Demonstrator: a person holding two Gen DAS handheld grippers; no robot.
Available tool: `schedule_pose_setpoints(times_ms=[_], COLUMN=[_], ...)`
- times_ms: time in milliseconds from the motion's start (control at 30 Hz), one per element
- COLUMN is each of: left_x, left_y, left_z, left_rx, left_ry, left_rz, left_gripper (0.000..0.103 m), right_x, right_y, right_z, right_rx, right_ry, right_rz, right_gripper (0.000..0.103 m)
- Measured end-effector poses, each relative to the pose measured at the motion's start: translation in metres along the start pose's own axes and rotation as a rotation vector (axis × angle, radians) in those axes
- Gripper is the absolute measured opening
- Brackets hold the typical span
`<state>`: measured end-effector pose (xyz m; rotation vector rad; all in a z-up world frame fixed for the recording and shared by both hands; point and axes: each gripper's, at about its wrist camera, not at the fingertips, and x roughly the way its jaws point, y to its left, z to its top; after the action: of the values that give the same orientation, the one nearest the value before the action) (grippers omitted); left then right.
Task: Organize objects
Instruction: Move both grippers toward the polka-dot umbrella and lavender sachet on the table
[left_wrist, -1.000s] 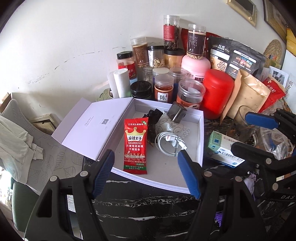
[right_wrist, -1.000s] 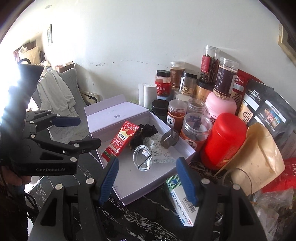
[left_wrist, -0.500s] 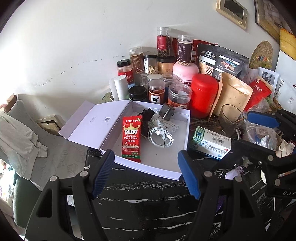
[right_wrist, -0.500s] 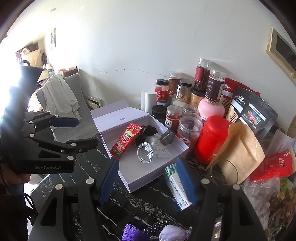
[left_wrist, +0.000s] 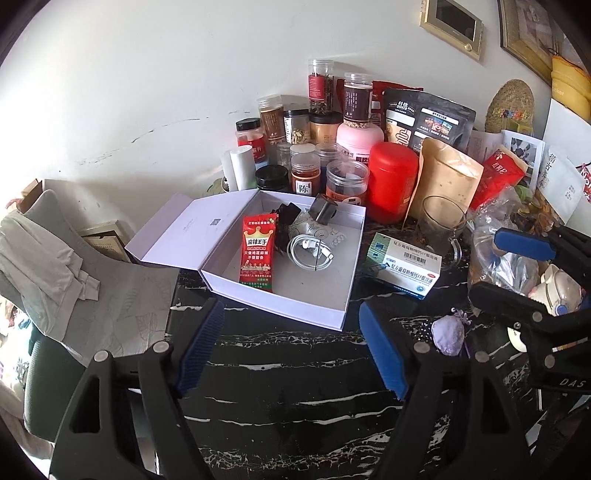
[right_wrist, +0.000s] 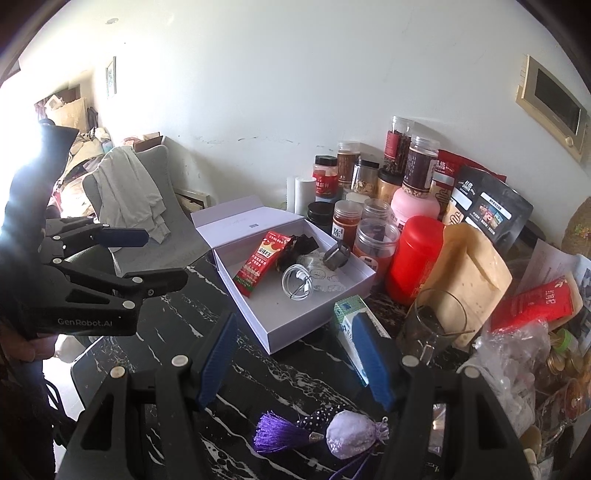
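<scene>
An open white box (left_wrist: 325, 317) (right_wrist: 280, 336) lies on the black marble table. It holds a red snack packet (left_wrist: 258, 254) (right_wrist: 262, 262), a coiled white cable (left_wrist: 310, 253) (right_wrist: 297, 282), a dark wrapper and a small metal cup (left_wrist: 322, 211). A white and blue medicine box (left_wrist: 404, 266) (right_wrist: 349, 325) lies right of it. A lilac sachet with a purple tassel (right_wrist: 347, 434) (left_wrist: 447, 336) lies near me. My left gripper (left_wrist: 291, 347) is open and empty, in front of the box. My right gripper (right_wrist: 293, 356) is open and empty, its right finger over the medicine box.
Several jars, a red canister (left_wrist: 393, 181) and pouches crowd the back against the wall. A glass mug (left_wrist: 439, 225) and a plastic bag (right_wrist: 513, 354) stand at the right. A grey chair with cloth (left_wrist: 48, 243) stands left of the table.
Both grippers have pulled back from the box and risen; the box looks smaller. The medicine box and the lilac sachet have come into view. Nothing was taken hold of.
</scene>
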<state>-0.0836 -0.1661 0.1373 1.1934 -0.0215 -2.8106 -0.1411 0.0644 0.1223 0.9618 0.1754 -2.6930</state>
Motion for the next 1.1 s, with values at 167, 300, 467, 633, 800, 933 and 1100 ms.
schedule_pose_setpoints(times_ms=[167,300,467,633,800,933,1100], left_x=[-0.012,-0.02,-0.026,-0.033,-0.036,-0.038,-0.035], left_y=[-0.012,-0.024,-0.035,-0.047,-0.059,-0.065,-0.076], left_z=[-0.016,-0.032,-0.049,-0.065,-0.082,-0.094,-0.107], left_rx=[0.009,0.016,0.017,0.029,0.038,0.042,0.05], left_ry=[0.005,0.012,0.017,0.018,0.023,0.029,0.04], left_rz=[0.0,-0.009,-0.025,-0.036,-0.065,-0.083,-0.113], left_gripper=[0.075,0.075,0.075,0.075,0.075,0.075,0.075], right_x=[-0.01,-0.017,-0.03,-0.039,-0.042,-0.045,-0.047], right_y=[0.001,0.001,0.003,0.006,0.01,0.01,0.008], right_z=[-0.019,-0.034,-0.052,-0.069,-0.088,-0.101,-0.119], right_rx=[0.006,0.012,0.013,0.014,0.016,0.024,0.035], right_ry=[0.009,0.016,0.021,0.027,0.05,0.059,0.077], right_rz=[0.002,-0.004,-0.014,-0.015,-0.018,-0.021,-0.027], right_gripper=[0.065,0.065,0.065,0.065,0.065,0.065,0.065])
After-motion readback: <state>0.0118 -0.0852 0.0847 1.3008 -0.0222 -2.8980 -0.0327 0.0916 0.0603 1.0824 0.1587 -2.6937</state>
